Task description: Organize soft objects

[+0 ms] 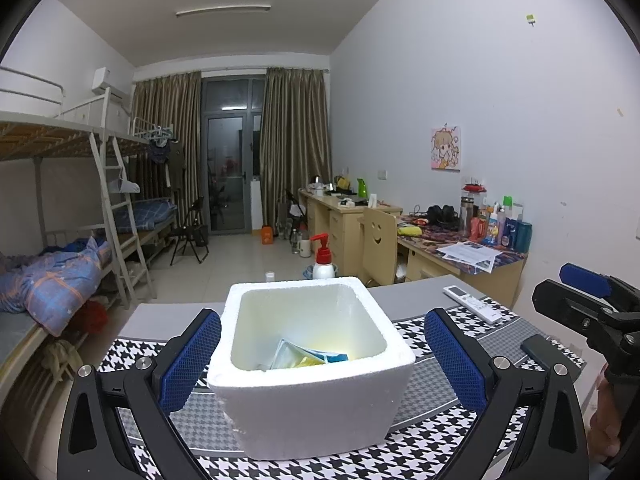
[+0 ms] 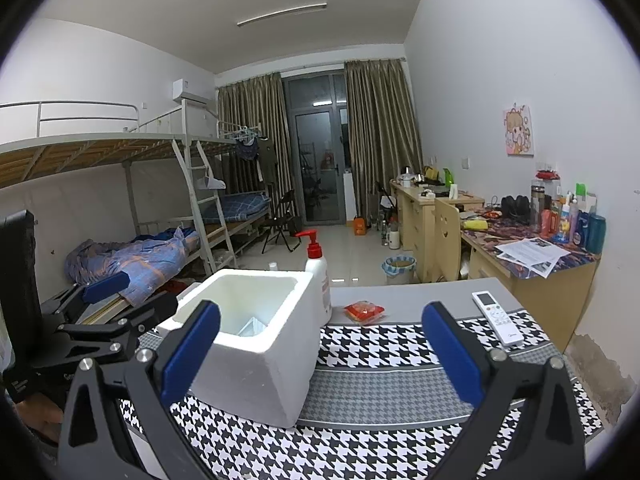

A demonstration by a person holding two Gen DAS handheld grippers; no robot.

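A white foam box (image 1: 312, 396) stands on the houndstooth cloth, directly ahead of my left gripper (image 1: 322, 358), which is open with a blue pad on either side of the box and nothing held. Soft packets (image 1: 306, 358) in blue, white and yellow lie at the bottom of the box. In the right wrist view the same foam box (image 2: 256, 364) sits left of centre, and a small red soft packet (image 2: 365, 312) lies on the grey table beyond the cloth. My right gripper (image 2: 320, 350) is open and empty, its left pad just in front of the box.
A white pump bottle (image 2: 318, 276) with a red top stands behind the box. A white remote control (image 2: 497, 317) lies at the right on the cloth (image 2: 380, 352). Beyond the table's far edge are bunk beds, desks, a bin and a balcony door.
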